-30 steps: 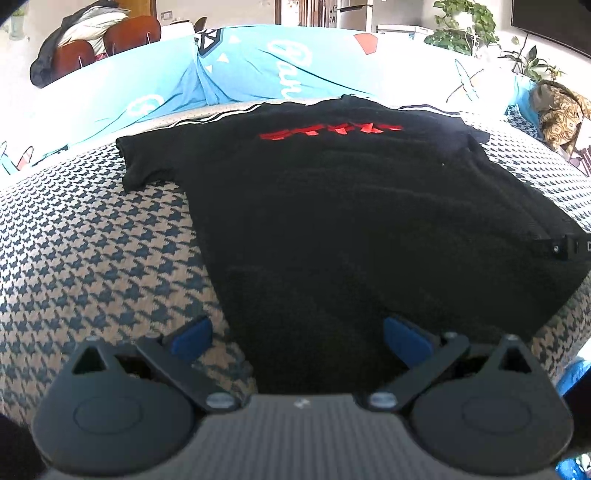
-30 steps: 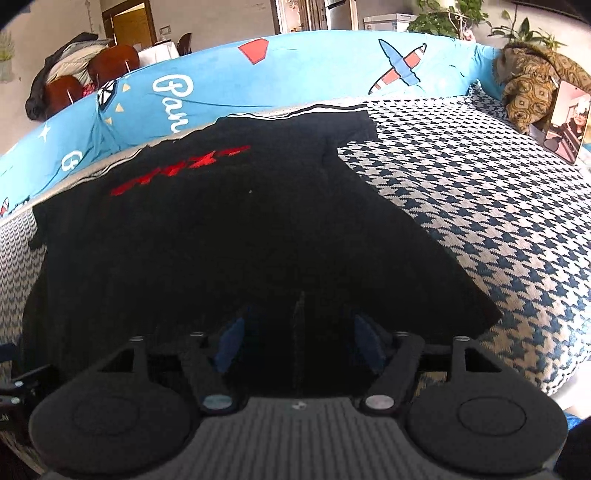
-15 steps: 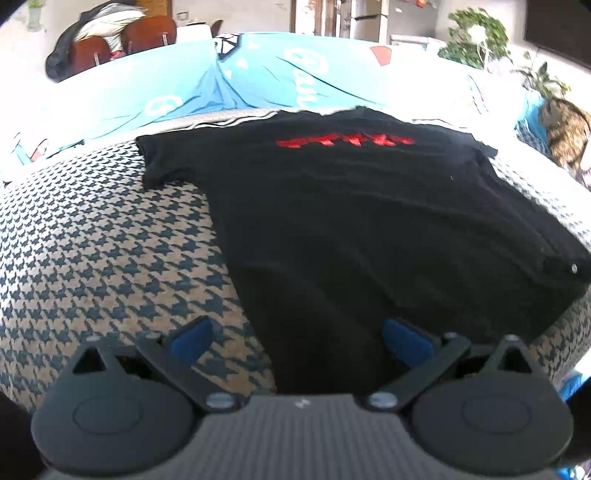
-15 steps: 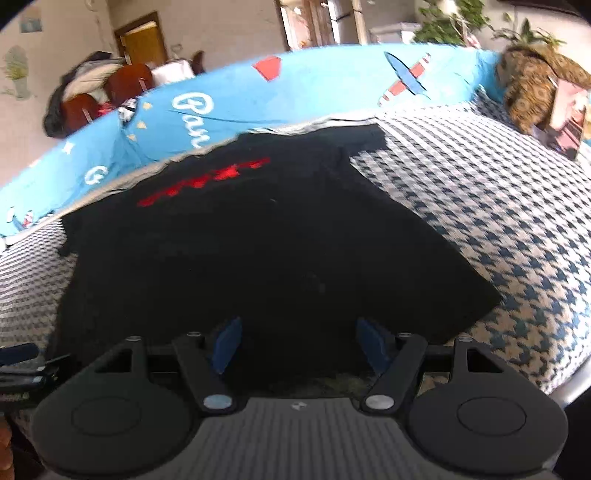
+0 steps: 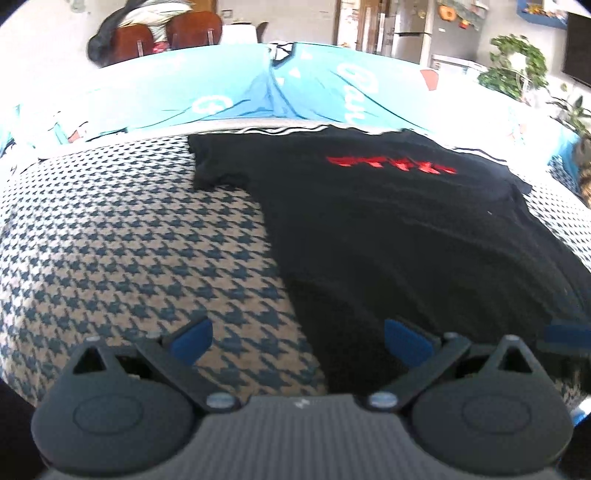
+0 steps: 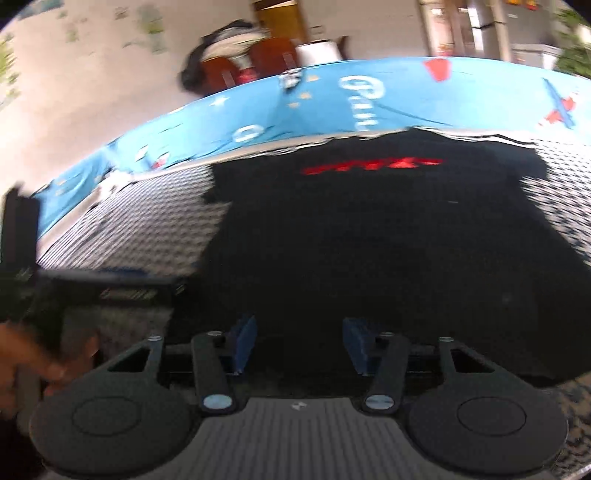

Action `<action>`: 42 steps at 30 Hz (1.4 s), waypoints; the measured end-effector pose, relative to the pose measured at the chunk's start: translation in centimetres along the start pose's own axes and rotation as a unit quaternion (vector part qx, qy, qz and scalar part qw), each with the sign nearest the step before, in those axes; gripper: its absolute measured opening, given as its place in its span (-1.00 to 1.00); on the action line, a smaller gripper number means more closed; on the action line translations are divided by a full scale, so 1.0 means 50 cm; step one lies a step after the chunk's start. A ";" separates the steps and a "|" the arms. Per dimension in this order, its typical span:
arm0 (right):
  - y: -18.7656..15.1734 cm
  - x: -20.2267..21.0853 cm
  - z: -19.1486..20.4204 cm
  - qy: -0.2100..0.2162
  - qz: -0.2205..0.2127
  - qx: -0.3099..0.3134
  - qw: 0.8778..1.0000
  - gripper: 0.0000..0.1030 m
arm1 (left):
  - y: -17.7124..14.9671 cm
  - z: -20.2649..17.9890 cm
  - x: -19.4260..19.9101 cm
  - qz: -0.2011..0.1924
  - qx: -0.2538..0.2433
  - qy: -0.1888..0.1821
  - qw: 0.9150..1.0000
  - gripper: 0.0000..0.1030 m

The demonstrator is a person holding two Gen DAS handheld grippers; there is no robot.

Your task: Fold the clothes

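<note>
1. Your black T-shirt (image 5: 388, 236) lies spread flat on the houndstooth cover (image 5: 122, 236), its red chest print (image 5: 391, 164) at the far end and its hem nearest you; in the right wrist view the same shirt (image 6: 369, 240) fills the middle of the frame, print (image 6: 369, 166) towards the back
2. One short sleeve (image 5: 212, 162) sticks out to the left onto the cover, slightly rumpled at its lower edge
3. Your left gripper (image 5: 299, 338) stands released, its blue pads (image 5: 192, 336) wide apart and pressing on nothing; it straddles the shirt's left edge near the hem, the left pad over bare houndstooth and the right pad over black cloth
4. Your right gripper (image 6: 299, 345) has just been narrowing its jaws, yet a clear gap remains between the blue pads (image 6: 243, 343); it hangs over the hem area, and the blurred, dark picture does not let you tell whether any cloth lies between the pads
5. In the right wrist view, part of the left gripper and a hand (image 6: 26, 358) show blurred at the left border
6. Behind the shirt runs a bright blue printed cloth (image 5: 221, 92) with white lettering
7. Further back stand brown chairs (image 5: 162, 33) draped with clothing, and a leafy plant (image 5: 517, 66) at the right
</note>
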State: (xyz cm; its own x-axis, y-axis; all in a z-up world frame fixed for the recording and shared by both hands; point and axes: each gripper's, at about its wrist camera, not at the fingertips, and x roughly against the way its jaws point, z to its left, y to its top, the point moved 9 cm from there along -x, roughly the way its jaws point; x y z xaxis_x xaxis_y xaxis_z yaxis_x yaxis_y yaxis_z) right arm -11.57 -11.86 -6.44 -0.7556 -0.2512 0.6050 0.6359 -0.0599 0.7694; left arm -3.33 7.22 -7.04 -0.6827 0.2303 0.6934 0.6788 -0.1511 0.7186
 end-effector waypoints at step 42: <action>-0.093 -0.123 0.252 0.004 0.062 0.282 0.957 -0.03 | 0.031 0.107 0.037 -0.019 0.108 0.013 0.994 1.00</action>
State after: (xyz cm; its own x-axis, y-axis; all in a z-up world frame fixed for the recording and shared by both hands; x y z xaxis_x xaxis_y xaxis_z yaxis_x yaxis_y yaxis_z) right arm -11.88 2.13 -11.17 -0.6775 -0.2307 0.6985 0.5324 0.5015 0.6820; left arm -2.09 12.56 -4.94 -0.7137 0.2070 0.6692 0.6929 0.0685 0.7178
